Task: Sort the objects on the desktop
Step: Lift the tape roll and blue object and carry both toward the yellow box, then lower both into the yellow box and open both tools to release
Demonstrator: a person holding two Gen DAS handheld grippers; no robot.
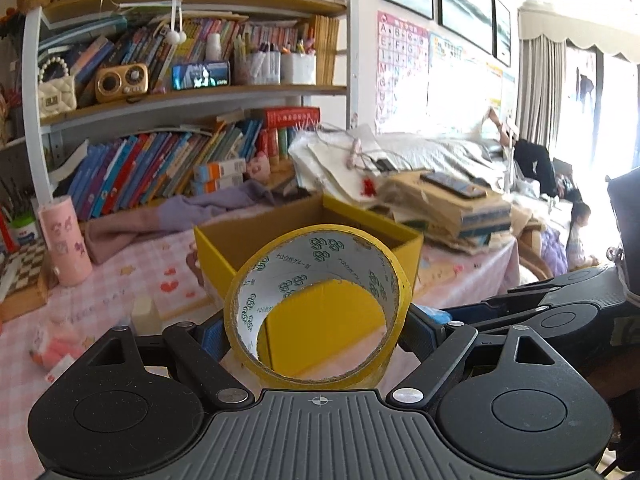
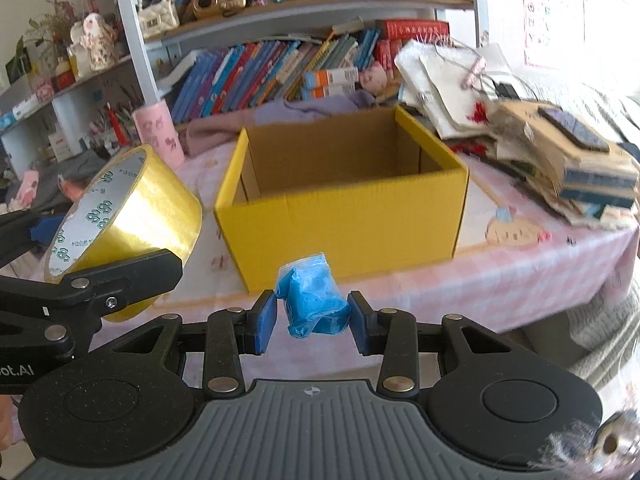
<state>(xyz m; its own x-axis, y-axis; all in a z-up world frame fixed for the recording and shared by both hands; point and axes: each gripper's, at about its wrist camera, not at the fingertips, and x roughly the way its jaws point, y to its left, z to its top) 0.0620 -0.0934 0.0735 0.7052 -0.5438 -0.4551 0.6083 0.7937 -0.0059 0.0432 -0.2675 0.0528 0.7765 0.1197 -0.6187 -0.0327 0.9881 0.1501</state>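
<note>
While both tools hang above the bench point(image 2: 520, 280):
Left gripper point(image 1: 316, 320): jaws spread wide, clamped across the yellow tape roll point(image 1: 320, 304), held clear of the bench, hole facing the camera.
Right gripper point(image 2: 312, 316): jaws close together, clamped on a small blue packet point(image 2: 314, 304).
Yellow box point(image 2: 344, 220): open-topped, on the bench just beyond both grippers.
</note>
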